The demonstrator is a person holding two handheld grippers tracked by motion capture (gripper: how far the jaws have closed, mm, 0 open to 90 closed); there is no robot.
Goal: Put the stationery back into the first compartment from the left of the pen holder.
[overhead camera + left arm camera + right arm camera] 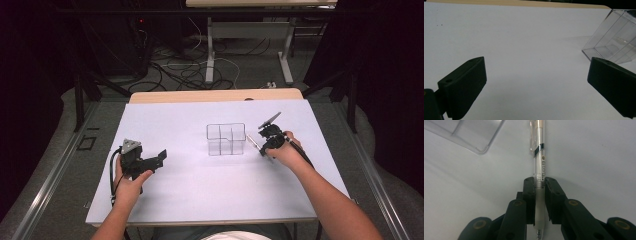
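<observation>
White sheeting covers your table (200,195), with a dark floor and loose cables behind it. At the left, your left gripper (159,158) rests low over the sheet with its 2 jaws spread wide and nothing between them; in the left gripper view that same gap (536,82) frames bare sheet, the organizer off toward the right edge. Near the middle stands the clear plastic organizer (226,139), upright, its thin walls dividing it into compartments; it looks light and easy to shove, so you should avoid knocking it. At the right, just beside the organizer, your right gripper (263,145) has its jaws drawn in on the pen (539,177), the pads on either side of the soft grip section near the tip while the clear barrel and clip run on ahead over the sheet. The pen (253,142) is light, stiff and smooth, so it could roll or swing if gripped loosely; the rubbery grip section, where you have it, is probably the surest place to hold.
</observation>
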